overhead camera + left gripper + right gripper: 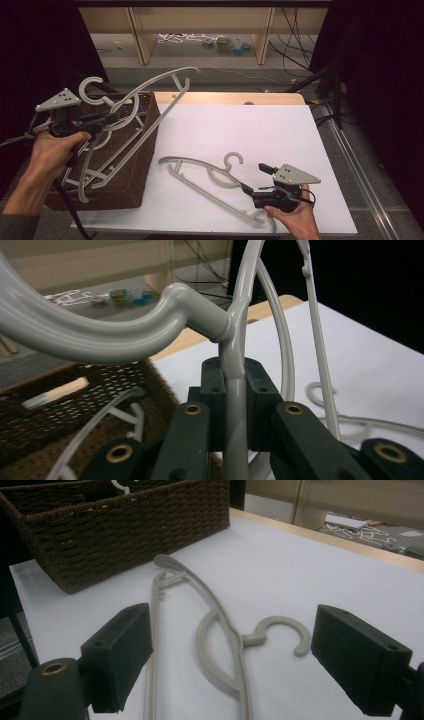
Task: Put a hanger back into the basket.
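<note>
Left tongs [111, 118] clamp a grey hanger [150, 92] above the basket [131, 165]; right tongs [232, 665] gape wide over the desk hanger [220, 630], touching nothing.

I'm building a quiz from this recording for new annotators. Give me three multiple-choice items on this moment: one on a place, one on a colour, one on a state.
1. Where does the hanger in front of the right tongs lie?
A. flat on the white table top
B. inside the basket
C. on the wooden shelf behind

2. What colour is the woven basket?
A. white
B. dark brown
C. blue

3. How do the left tongs stand?
A. wide open above the table
B. shut on nothing
C. shut on a hanger lifted over the basket

Answers:
1. A: the flat hanger rests on the white table top, ahead of the open right tongs.
2. B: the basket shows dark brown weave.
3. C: the left tongs clamp the lifted hanger by its bar just below the hook.
</note>
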